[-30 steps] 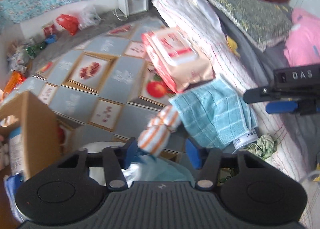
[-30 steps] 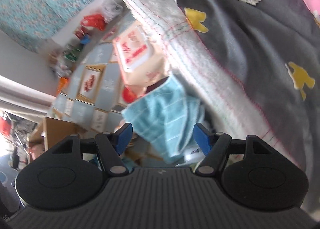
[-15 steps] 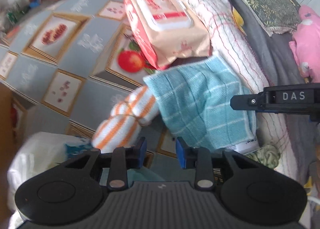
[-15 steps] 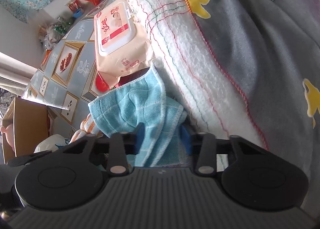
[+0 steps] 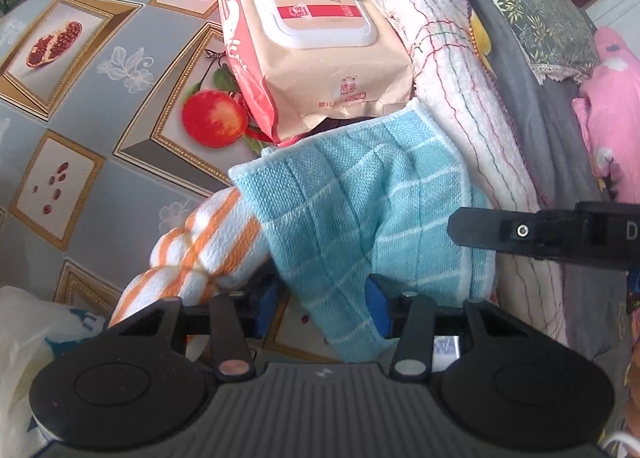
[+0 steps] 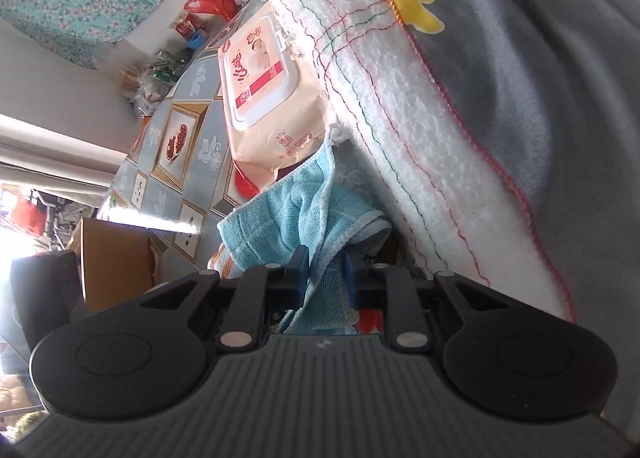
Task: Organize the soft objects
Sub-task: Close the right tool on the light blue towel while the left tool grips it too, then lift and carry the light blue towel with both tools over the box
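- So, my right gripper (image 6: 325, 273) is squeezed tight on the blue cloth (image 6: 296, 214); the cloth bunches up between its two blue tips.
- My left gripper (image 5: 322, 308) has its tips spread apart, one on each side of the low edge of the same blue cloth (image 5: 360, 214). It is not pinching it.
- The blue cloth sits on the fruit-picture tablecloth (image 5: 100, 106), just beside the white fluffy blanket (image 5: 460, 70).
- An orange and white striped cloth (image 5: 200, 254) is rolled up and touches the blue cloth's left side.
- The pack of baby wipes (image 5: 316, 38) lies shut right behind the blue cloth. I cannot see inside it.
- A brown cardboard box (image 6: 114, 262) stands past the table edge. I cannot tell what is in it.
- A white plastic bag (image 5: 28, 338) sits low on the left. What is inside is hidden.
- A pink soft toy (image 5: 612, 114) lies on the gray bedding (image 6: 540, 78).
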Demonstrator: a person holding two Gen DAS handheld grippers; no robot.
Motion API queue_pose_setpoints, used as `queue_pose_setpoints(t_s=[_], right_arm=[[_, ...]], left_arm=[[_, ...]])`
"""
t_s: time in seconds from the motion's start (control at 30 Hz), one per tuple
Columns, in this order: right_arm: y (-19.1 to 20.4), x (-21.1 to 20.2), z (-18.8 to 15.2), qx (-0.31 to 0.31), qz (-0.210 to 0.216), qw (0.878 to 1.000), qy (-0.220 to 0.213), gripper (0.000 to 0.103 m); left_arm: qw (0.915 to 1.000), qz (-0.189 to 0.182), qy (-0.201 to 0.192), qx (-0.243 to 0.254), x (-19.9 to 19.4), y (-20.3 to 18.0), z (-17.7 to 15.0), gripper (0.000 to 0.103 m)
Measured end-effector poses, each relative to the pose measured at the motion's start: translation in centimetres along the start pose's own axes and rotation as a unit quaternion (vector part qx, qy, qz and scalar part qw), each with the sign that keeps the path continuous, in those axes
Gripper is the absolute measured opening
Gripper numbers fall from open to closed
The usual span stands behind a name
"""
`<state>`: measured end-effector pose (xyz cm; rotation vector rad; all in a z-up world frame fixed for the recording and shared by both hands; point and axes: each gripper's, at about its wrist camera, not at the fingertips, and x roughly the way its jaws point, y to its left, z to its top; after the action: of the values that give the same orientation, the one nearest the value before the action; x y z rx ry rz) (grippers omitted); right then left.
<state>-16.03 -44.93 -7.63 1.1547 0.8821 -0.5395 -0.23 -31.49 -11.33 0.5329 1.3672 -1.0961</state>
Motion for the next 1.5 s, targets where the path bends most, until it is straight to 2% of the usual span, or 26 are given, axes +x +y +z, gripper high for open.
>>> queue_pose_setpoints(t_s=[0.1, 0.2, 0.3, 0.4, 0.7, 0.9, 1.07, 1.17, 1.33, 1.43, 1.5], right_arm=[[-0.1, 0.3, 0.2, 0.001, 0.0, 1.0, -0.001, 0.019], [-0.1, 0.6, 0.3, 0.002, 0.002, 1.0, 0.002, 0.019], [-0.1, 0.7, 0.3, 0.007, 0.01, 1.0, 0.005, 0.019], [-0.4, 1.0, 0.4, 0.023, 0.021, 0.999, 0.011, 0.02], [-0.8, 1.7, 0.8, 0.05, 0.04, 0.998, 0.025, 0.021], [-1.2, 1.8, 1.3, 0.069, 0.067, 0.995, 0.035, 0.027], [-1.4, 2.4, 1.3, 0.085, 0.085, 0.991, 0.049, 0.031], [-1.3, 2.8, 1.2, 0.087, 0.093, 0.99, 0.056, 0.032], [-1.3, 3.4, 1.0, 0.091, 0.095, 0.989, 0.061, 0.032], [-1.3, 3.6, 1.0, 0.094, 0.1, 0.989, 0.061, 0.032], [-1.2, 3.6, 0.9, 0.097, 0.104, 0.988, 0.059, 0.032]], left_arm=[[1.0, -0.003, -0.003, -0.003, 0.3, -0.1, 0.3, 0.034], [0.9997, -0.021, -0.008, -0.004, -0.1, -0.3, 0.7, 0.025], [0.9986, -0.046, -0.023, 0.008, -1.2, -0.6, 0.7, 0.025], [0.9974, -0.064, -0.023, 0.024, -1.7, -1.0, 0.6, 0.031], [0.9949, -0.077, -0.027, 0.059, -1.8, -2.2, 0.7, 0.048], [0.9927, -0.105, -0.025, 0.053, -2.3, -2.0, 1.0, 0.069], [0.9929, -0.103, -0.026, 0.052, -2.1, -2.4, 1.0, 0.072], [0.994, -0.089, -0.031, 0.055, -1.8, -2.8, 1.1, 0.067], [0.997, -0.048, -0.018, 0.059, -0.8, -3.0, 1.4, 0.032], [0.9977, -0.038, -0.017, 0.054, -0.9, -2.7, 1.5, 0.021], [0.9977, -0.032, -0.022, 0.056, -1.1, -2.7, 1.4, 0.018]])
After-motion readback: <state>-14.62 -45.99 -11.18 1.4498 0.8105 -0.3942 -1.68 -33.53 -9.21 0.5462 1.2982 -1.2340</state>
